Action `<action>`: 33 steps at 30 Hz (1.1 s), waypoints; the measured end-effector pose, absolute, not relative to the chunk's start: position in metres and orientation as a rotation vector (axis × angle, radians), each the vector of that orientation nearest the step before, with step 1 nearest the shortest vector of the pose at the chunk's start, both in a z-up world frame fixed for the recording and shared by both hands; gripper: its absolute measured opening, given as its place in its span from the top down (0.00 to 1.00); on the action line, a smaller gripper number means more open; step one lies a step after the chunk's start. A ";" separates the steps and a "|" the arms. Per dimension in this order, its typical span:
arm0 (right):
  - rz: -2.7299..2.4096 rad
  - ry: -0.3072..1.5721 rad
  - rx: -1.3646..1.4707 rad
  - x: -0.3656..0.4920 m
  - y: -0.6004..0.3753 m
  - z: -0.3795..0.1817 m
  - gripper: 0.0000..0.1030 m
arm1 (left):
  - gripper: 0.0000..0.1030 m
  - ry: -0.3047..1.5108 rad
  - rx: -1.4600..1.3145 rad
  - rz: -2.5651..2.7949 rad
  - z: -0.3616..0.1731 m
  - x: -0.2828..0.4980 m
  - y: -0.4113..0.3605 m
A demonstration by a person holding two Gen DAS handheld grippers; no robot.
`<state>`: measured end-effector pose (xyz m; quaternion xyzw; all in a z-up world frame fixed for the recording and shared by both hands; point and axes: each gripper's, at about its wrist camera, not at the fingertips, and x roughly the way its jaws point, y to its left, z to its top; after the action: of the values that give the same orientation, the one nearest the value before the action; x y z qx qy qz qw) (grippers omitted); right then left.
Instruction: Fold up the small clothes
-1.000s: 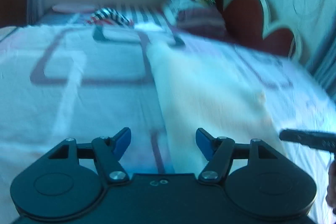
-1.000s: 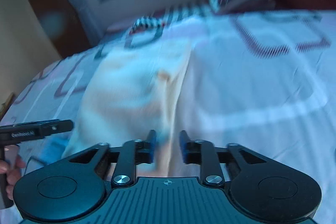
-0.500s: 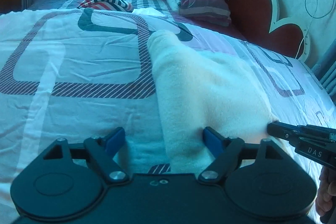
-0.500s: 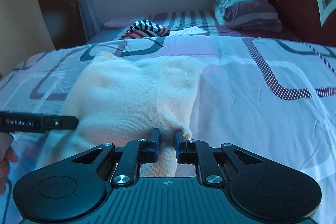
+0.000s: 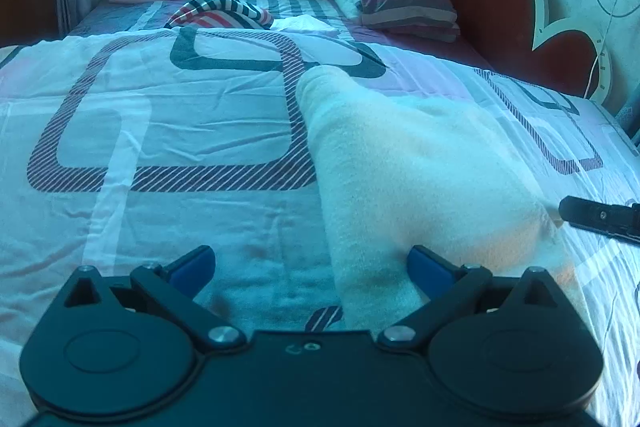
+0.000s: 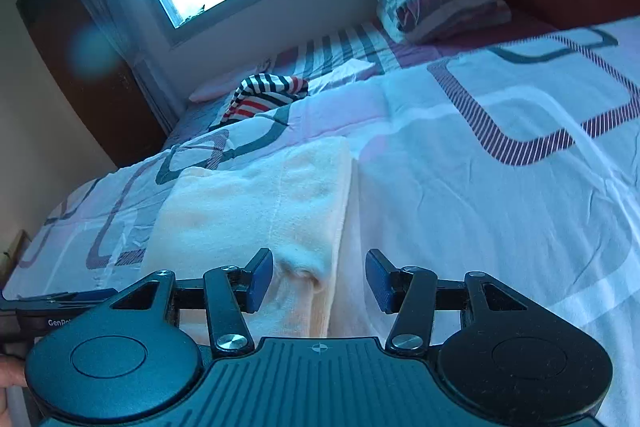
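Plainly, the cloth (image 5: pixel 420 163) lay flat on the bed (image 5: pixel 160 131), a pale, fleecy piece already doubled over, with one long folded edge running away from the cameras. The left gripper (image 5: pixel 311 267) sat low at the near end with its fingers (image 5: pixel 430 265) wide apart, the near left corner of the cloth lying between them but not pinched. The right gripper (image 6: pixel 319 281) was at the near right corner, its fingers (image 6: pixel 260 279) also apart, and a small puckered corner of the top layer rested in the gap, gripped by nothing. I judged the cloth soft, light and limp: it would sag and slide over its own layers if lifted by one point, and the fleece would cling a little to the sheet. The best holds looked to be the two near corners, taking every layer at once and close to the edge, so the fold would not peel open. A seam (image 6: pixel 276 203) ran lengthwise down the top layer in the right view and could serve as a line for the next fold. A striped garment (image 5: pixel 220 9) and a pillow (image 5: pixel 400 1) lay well apart at the far end of the bed.
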<state>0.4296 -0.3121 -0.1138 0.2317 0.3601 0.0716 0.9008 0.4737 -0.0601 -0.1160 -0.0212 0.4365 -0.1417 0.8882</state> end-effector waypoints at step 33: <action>0.298 0.880 0.387 0.474 -0.281 -0.123 0.70 | 0.69 0.936 -0.099 -0.455 -0.107 0.503 -0.097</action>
<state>0.4739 -0.2810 -0.1229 0.1855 0.4216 0.1429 0.8760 0.5030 -0.0969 -0.1069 -0.0473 0.4470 -0.2172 0.8665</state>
